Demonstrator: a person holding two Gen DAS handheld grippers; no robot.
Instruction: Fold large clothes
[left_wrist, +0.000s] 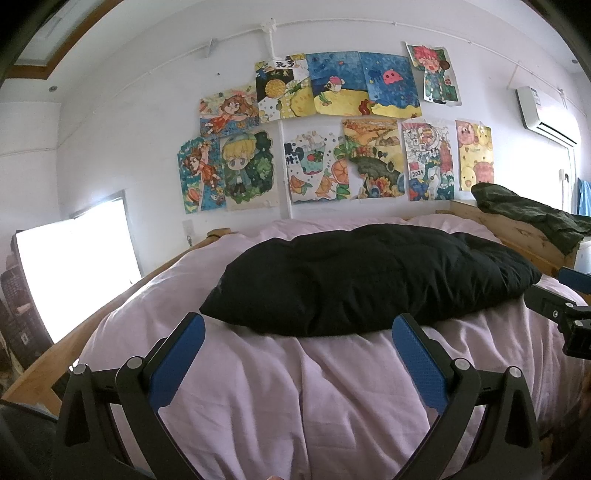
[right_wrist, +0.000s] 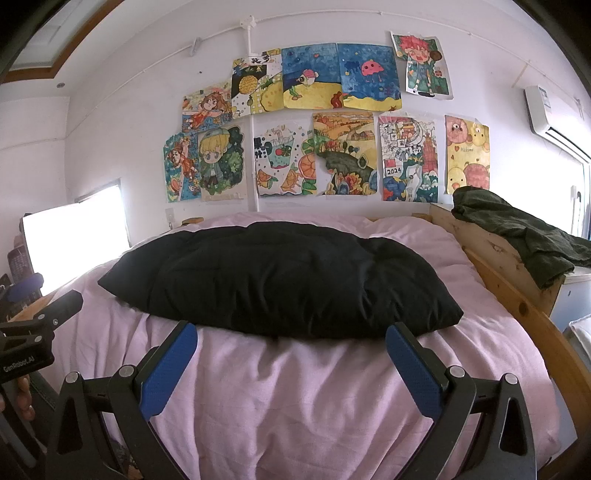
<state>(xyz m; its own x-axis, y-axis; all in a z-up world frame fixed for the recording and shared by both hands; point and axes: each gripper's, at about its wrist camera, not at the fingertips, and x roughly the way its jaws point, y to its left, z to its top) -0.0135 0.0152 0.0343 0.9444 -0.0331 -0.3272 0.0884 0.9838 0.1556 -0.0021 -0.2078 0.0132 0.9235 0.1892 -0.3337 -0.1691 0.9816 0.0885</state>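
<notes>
While fingers (left_wrist: 417, 354) spread, both grippers level.

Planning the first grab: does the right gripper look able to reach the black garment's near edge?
Probably yes. The right gripper is open and empty, with only bare pink bedsheet before the black garment.

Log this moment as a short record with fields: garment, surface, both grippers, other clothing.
garment: black padded garment, lying in a bulky heap across the bed, not gripped
surface: pink sheet on a wooden-framed bed
left gripper: open, empty, short of the garment's near edge
right gripper: open, empty, short of the near edge
other clothing: dark green garment draped beyond the bed's right rail
</notes>
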